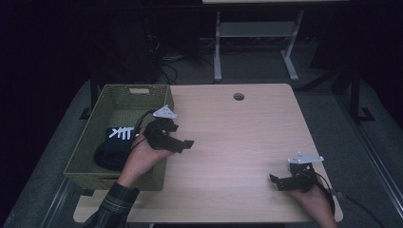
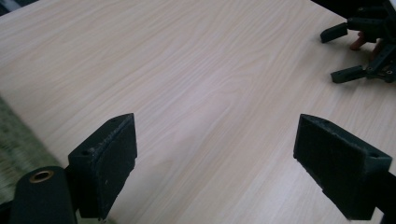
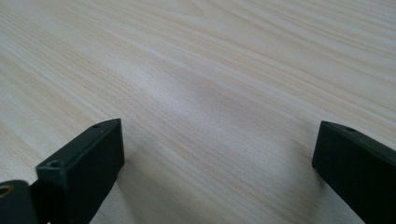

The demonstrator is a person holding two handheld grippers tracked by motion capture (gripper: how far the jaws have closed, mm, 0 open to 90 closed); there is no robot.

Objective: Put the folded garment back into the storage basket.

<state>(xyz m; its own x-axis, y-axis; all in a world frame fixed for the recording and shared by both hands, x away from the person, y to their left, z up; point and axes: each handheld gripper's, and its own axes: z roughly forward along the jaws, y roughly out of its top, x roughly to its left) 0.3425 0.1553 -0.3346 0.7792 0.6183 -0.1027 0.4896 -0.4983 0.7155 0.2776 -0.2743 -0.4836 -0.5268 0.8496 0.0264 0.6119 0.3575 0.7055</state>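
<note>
Both grippers spread and empty: left gripper (image 1: 183, 142) beside basket (image 1: 85, 142) could clip its right wall reaching for the cloth (image 1: 111, 147).

Behind the table — dim room clutter

A white-legged stand (image 1: 217, 52) on grey floor (image 1: 256, 66), tangled cables (image 1: 166, 61) beside it — and the wooden table (image 1: 237, 137) has a round hole (image 1: 238, 97).

A dark garment (image 1: 113, 145) with a white fishbone print lies crumpled in the green woven basket (image 1: 90, 130), toward its near end. The basket is rectangular, open-topped and upright, and stands along the left edge of the table (image 1: 237, 142).
</note>
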